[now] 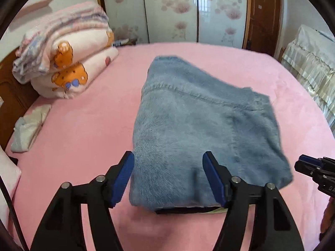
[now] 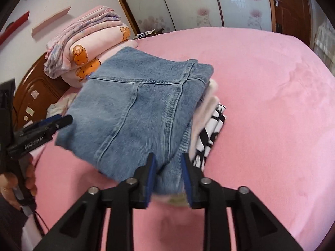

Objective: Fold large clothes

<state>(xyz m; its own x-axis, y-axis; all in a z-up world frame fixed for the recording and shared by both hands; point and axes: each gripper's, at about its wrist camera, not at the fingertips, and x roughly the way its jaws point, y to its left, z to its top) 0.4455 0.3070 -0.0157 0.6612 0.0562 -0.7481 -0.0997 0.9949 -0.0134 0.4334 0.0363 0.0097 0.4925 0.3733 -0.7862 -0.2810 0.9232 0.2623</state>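
Bear-print quilts stacked w/ headboard behind, floral wardrobe doors beyond.

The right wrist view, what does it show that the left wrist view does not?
Only the right wrist view shows the black-and-white patterned garment and pale layers under the folded jeans, and a hand holding the left gripper. Only the left wrist view shows a white ruffled cover. Both show the pink bed and stacked blankets.
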